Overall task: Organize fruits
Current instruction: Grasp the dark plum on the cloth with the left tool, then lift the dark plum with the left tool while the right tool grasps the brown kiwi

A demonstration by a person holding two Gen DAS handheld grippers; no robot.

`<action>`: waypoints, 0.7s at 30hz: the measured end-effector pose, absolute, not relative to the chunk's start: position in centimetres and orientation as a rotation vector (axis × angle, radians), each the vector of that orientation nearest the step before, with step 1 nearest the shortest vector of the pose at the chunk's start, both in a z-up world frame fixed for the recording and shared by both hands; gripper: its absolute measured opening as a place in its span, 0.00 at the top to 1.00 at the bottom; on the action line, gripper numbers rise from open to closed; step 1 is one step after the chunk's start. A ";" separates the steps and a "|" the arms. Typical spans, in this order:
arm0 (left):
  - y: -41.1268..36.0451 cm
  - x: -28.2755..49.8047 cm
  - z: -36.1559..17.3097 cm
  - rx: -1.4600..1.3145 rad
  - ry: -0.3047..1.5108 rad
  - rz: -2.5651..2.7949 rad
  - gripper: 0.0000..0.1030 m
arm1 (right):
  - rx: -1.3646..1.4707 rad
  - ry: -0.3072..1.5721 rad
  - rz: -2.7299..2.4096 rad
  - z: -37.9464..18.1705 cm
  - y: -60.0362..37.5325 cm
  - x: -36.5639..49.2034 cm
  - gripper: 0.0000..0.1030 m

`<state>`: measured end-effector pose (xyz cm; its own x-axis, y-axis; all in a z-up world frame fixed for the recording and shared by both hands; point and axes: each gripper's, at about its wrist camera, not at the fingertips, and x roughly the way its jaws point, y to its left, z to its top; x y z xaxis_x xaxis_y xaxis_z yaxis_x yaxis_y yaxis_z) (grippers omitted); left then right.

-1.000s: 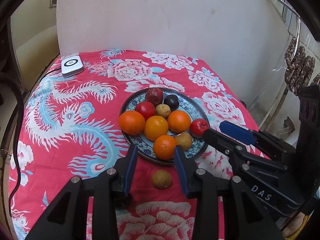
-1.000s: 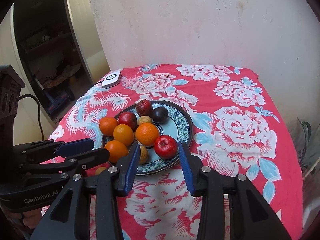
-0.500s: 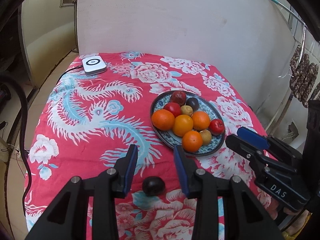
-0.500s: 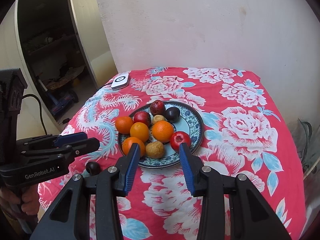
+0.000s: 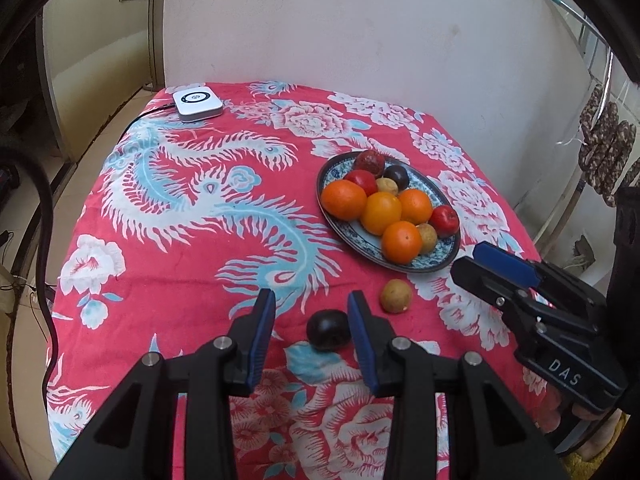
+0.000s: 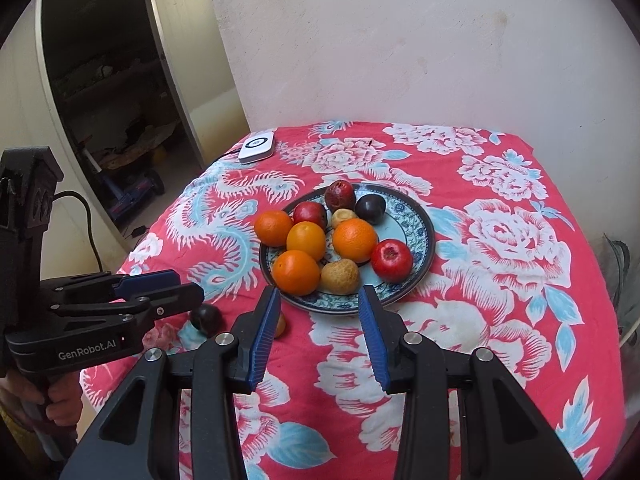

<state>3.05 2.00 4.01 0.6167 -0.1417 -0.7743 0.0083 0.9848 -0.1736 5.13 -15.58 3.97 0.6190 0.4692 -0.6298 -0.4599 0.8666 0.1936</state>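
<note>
Mostly we are finding the fruits piled on the blue patterned plate (image 5: 450, 258); a dark plum (image 5: 329, 329) and a tan fruit (image 5: 396, 296) are lying loose at lower centre on the desk's red floral cloth (image 5: 180, 240). Both the left gripper (image 5: 311, 312) and the right gripper (image 6: 318, 312) are hovering with fingers apart, empty, before a pale plaster wall (image 6: 400, 40).

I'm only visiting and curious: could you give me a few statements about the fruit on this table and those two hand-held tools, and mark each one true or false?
1. Four oranges lie on the plate. True.
2. The dark fruit lies on the plate. False: it lies on the cloth, between the fingers of the left tool.
3. The left tool is squeezing that dark fruit. False: its fingers stand apart from the fruit, open.
4. A tan fruit lies on the cloth just off the plate. True.
5. The right tool carries a red fruit. False: it is empty.
</note>
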 end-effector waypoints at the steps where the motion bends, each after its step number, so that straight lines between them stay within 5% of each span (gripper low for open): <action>1: 1.9 3.0 3.9 -0.159 0.906 -0.090 0.62 | 0.012 0.730 0.536 3.9 -15.5 5.1 0.59; 21: 2.3 2.2 2.8 -0.195 0.920 -0.119 0.62 | -0.004 0.776 0.585 2.4 -13.7 4.7 0.60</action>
<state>2.22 2.27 2.77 0.6011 -0.1851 -0.7775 0.0191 0.9759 -0.2176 4.65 -13.66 2.38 0.5637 0.4954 -0.6609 -0.4986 0.8420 0.2059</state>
